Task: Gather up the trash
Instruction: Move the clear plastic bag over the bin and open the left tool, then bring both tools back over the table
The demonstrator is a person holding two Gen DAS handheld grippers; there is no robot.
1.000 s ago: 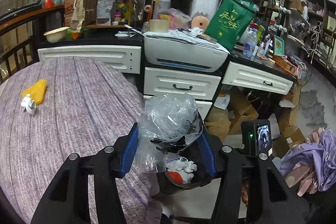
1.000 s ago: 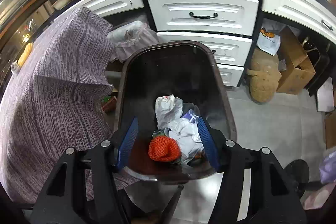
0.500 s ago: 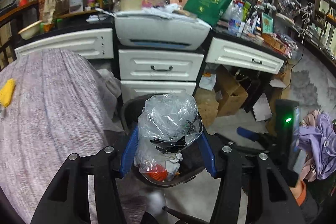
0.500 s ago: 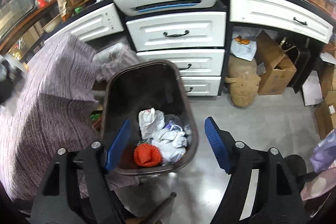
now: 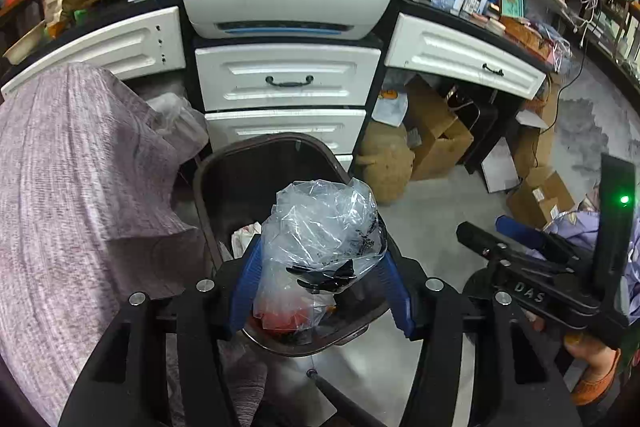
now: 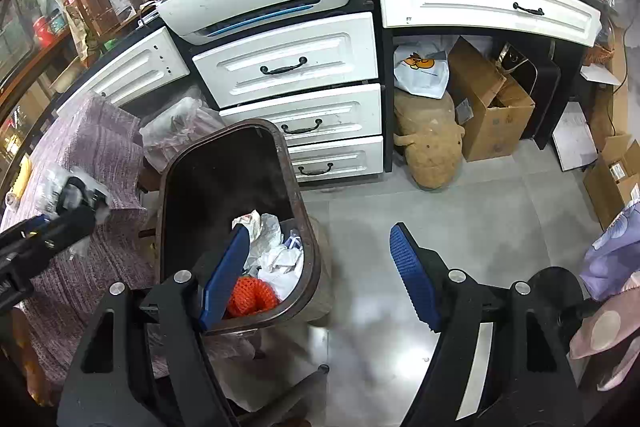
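Drawers point(image 5: 286, 79) faced us; our left gripper point(image 5: 320, 281) clamped a plastic bag point(image 5: 320, 227) above the bin point(image 6: 236, 195) (grey tiles point(image 6: 480, 219) below), right gripper point(image 6: 320, 271) wide.

The left claw point(image 5: 320, 291) has swung off the purple-clothed tabletop point(image 5: 60, 207) and now hangs over the dark trash bin point(image 5: 224, 163), the crumpled clear plastic bag point(image 5: 320, 227) between its blue pads. The right claw point(image 6: 320, 275) has let go of the bin's rim and spread wide, backing away to the right: one pad sits over the bin point(image 6: 312, 259), the other over bare floor point(image 6: 480, 219).
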